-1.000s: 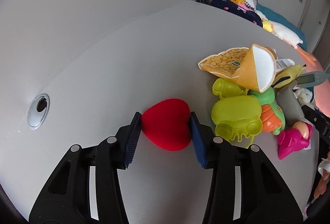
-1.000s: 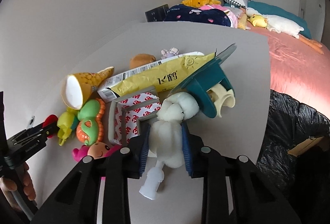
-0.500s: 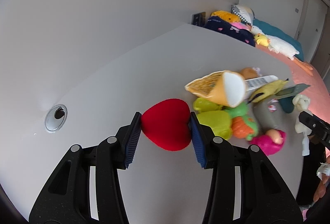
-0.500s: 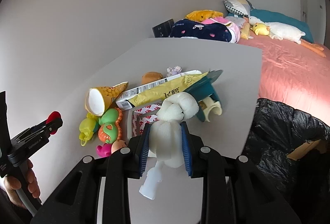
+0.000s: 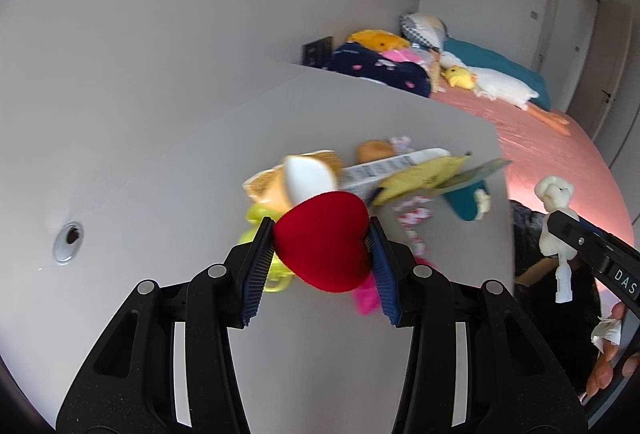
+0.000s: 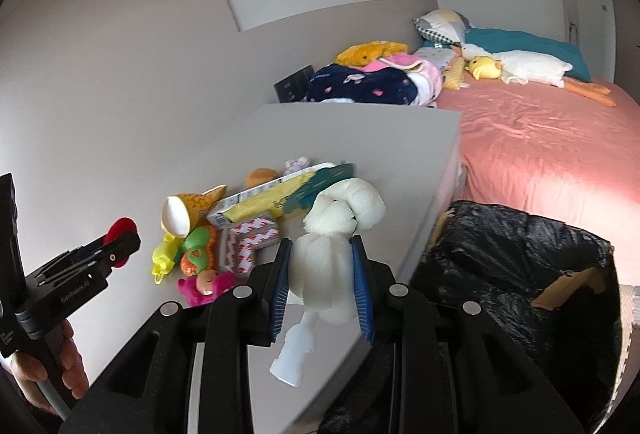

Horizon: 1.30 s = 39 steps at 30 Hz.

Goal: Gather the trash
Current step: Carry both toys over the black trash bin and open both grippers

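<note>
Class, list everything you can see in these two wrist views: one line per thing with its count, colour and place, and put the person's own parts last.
heart: 1, red, in left gripper
foam piece: 1, white, in right gripper
toy pile: several, mixed colours, on table
table: 1, grey, by wall
yellow packet: 1, on pile
bin bag: 1, black, beside table
bed: 1, pink cover, behind
plush goose: 1, white, on bed
left gripper: 1, black, blue pads
right gripper: 1, black, blue pads

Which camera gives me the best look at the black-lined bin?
The right wrist view: the black-lined bin shows its open mouth and torn cardboard rim beside the table. The left wrist view catches only a dark sliver past the table edge.
</note>
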Tool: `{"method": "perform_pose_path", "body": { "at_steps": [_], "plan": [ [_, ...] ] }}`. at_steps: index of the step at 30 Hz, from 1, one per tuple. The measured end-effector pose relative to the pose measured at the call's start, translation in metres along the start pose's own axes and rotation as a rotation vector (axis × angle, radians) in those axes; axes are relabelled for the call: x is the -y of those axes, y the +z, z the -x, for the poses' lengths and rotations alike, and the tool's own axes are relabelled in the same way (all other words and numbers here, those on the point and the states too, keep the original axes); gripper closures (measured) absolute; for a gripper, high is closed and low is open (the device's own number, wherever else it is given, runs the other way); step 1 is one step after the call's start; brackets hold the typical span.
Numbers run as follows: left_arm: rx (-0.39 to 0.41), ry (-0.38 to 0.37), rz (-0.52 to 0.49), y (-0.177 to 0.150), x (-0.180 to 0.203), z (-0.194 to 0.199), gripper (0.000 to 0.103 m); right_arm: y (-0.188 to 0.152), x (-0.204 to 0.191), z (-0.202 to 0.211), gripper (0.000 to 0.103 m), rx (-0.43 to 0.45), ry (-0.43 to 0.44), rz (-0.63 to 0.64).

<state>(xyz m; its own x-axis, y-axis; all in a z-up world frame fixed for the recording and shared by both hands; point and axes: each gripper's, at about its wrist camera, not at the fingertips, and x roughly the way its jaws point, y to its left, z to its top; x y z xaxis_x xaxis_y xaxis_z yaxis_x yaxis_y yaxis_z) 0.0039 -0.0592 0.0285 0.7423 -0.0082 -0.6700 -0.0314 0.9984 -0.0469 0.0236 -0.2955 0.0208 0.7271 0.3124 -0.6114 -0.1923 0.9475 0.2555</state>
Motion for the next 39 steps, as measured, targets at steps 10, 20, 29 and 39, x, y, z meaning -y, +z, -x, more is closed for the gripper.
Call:
{"method": "perform_pose_path", "body": {
  "at_steps": [10,20,29,39],
  "plan": [
    [-0.005,-0.072,-0.064,0.001,0.056,-0.003,0.057,0.0,0.043,0.024,0.072,0.024,-0.05,-0.047],
    [-0.026,-0.163,-0.13,0.003,0.11,-0.013,0.057,0.001,0.08,0.043,0.072,0.044,-0.115,-0.095],
    [-0.045,-0.242,-0.204,0.003,0.157,-0.019,0.057,-0.001,0.117,0.062,0.072,0.055,-0.188,-0.129],
    [-0.117,-0.383,-0.3,-0.008,0.207,-0.028,0.031,-0.003,0.155,0.078,0.041,0.073,-0.276,-0.199]
  ]
}}
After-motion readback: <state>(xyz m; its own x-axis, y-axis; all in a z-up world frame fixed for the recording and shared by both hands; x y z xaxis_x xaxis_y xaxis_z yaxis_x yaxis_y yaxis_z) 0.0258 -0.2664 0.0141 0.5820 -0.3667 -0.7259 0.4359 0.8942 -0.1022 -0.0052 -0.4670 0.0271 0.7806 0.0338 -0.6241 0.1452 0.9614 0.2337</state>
